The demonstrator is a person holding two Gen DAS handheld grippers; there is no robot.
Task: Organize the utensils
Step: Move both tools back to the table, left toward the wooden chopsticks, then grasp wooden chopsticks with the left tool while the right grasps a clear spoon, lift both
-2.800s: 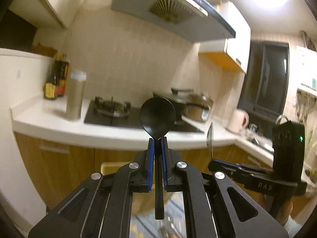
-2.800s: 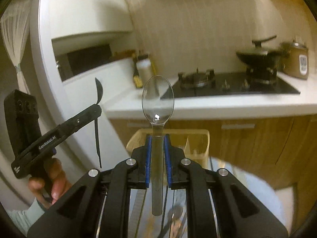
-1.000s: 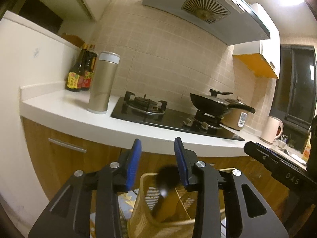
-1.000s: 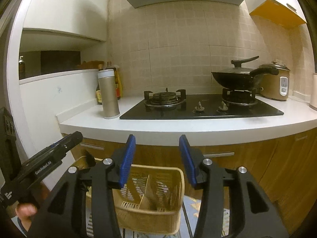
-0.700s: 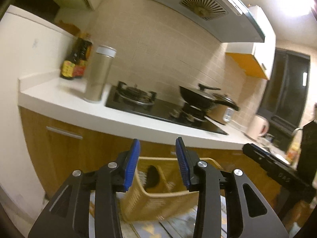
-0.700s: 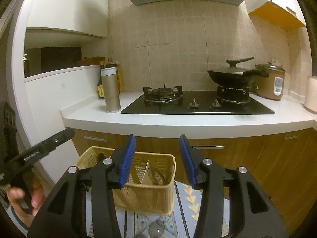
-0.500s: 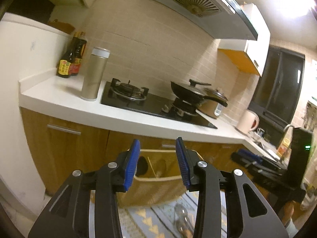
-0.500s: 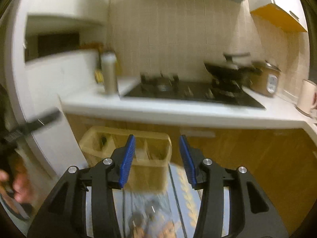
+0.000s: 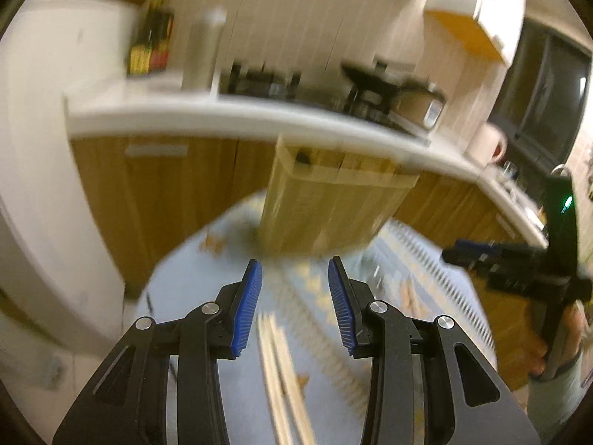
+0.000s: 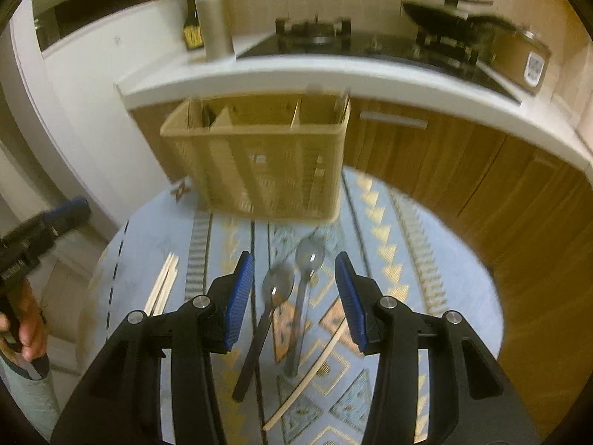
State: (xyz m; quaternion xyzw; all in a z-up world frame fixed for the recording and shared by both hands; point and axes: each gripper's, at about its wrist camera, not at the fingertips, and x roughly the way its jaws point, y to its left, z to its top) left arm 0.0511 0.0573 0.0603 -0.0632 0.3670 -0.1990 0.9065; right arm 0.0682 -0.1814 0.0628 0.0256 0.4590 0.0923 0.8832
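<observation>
A tan slotted utensil basket [image 10: 259,163] stands at the far side of a round table with a blue patterned cloth [image 10: 426,259]. A dark spoon head shows in its left compartment. On the cloth lie two spoons [image 10: 285,289], a single pale chopstick [image 10: 315,367] and a pair of chopsticks [image 10: 163,289]. My right gripper [image 10: 294,263] hangs open above the two spoons, holding nothing. My left gripper [image 9: 294,270] is open and empty too, in a blurred view, in front of the basket [image 9: 333,207] and over pale chopsticks [image 9: 285,378].
Behind the table runs a white kitchen counter [image 10: 333,70] with wooden cabinets, a hob, a wok, a rice cooker and a metal flask [image 10: 215,22]. A white wall corner stands at the left. A hand [image 10: 26,326] holds the other gripper at the left edge.
Both grippers let go of their spoons into the basket earlier, then tipped downward. The basket slid up in both views and the table with its loose utensils came into sight.
</observation>
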